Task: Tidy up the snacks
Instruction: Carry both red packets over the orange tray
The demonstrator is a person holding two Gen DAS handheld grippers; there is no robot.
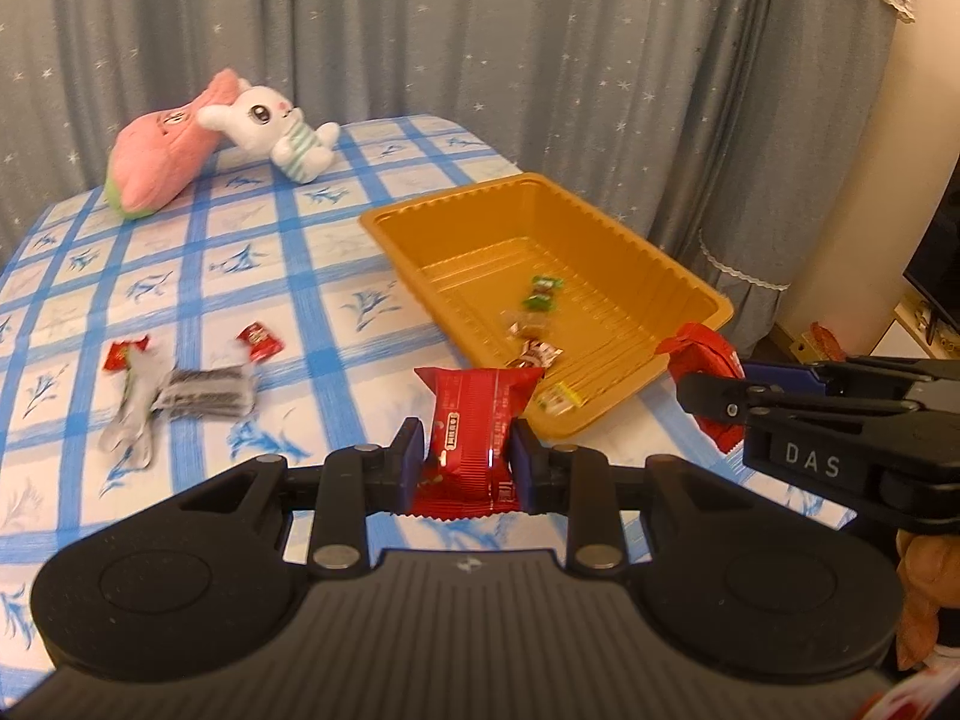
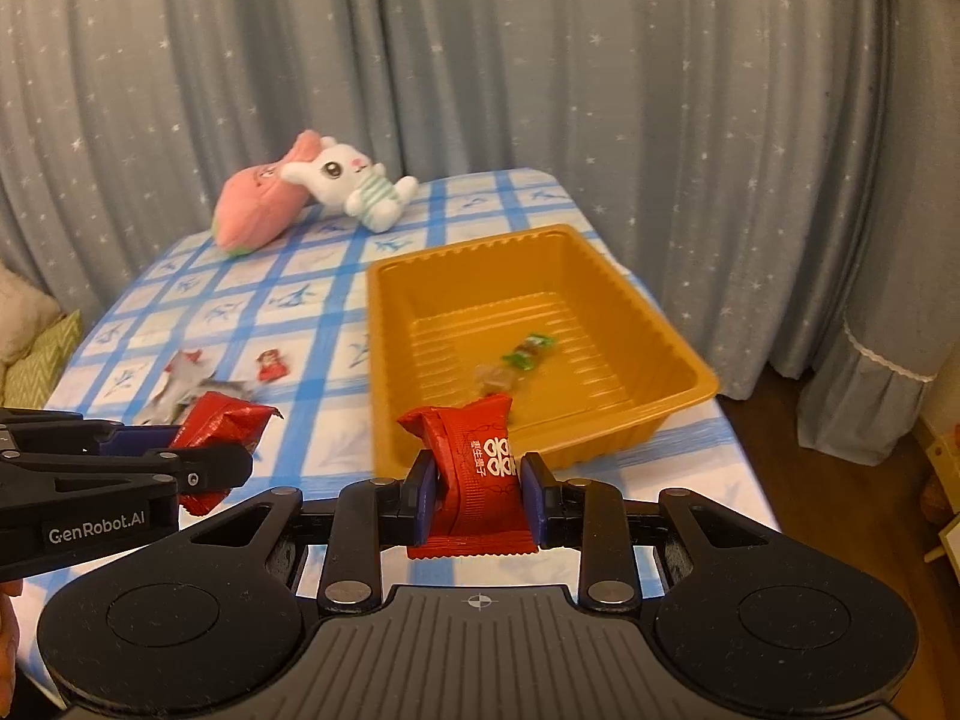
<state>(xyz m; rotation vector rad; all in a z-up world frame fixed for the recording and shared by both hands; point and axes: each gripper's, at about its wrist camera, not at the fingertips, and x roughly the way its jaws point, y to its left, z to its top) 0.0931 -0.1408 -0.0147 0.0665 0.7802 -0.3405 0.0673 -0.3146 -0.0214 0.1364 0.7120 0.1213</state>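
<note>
A red snack packet (image 1: 474, 438) is clamped between the blue pads of the left hand-held gripper (image 1: 463, 462), and it is held above the near edge of the bench (image 1: 240, 252), just short of the orange tray (image 1: 654, 276). A second red snack packet (image 2: 480, 468), printed with white characters, is gripped in the same way by the right hand-held gripper (image 2: 477, 480), in front of the tray's near wall. Each gripper is also seen from the other's camera: in the left wrist view the right one enters from the right edge with its packet pinched at the tip, beside the tray's near right corner; in the right wrist view the left one enters from the left edge, its packet crumpled between the jaws.

Small wrapped sweets (image 1: 537, 312), green and brownish, are seen lying on the tray's ribbed floor in both views. Only the left wrist view shows a small yellow-green sweet (image 1: 561, 399) near the tray's front wall. On the checked cloth to the left of the tray, a grey wrapped snack (image 1: 207, 399), a small red sachet (image 1: 260, 341) and another red-tipped wrapper (image 1: 126, 354) are shown clearly by the left wrist view; in the right wrist view they are blurred and partly hidden. A pink plush (image 1: 162, 162) and a white rabbit toy (image 1: 276, 126) are lying at the far end, before a starred curtain (image 1: 480, 30).
</note>
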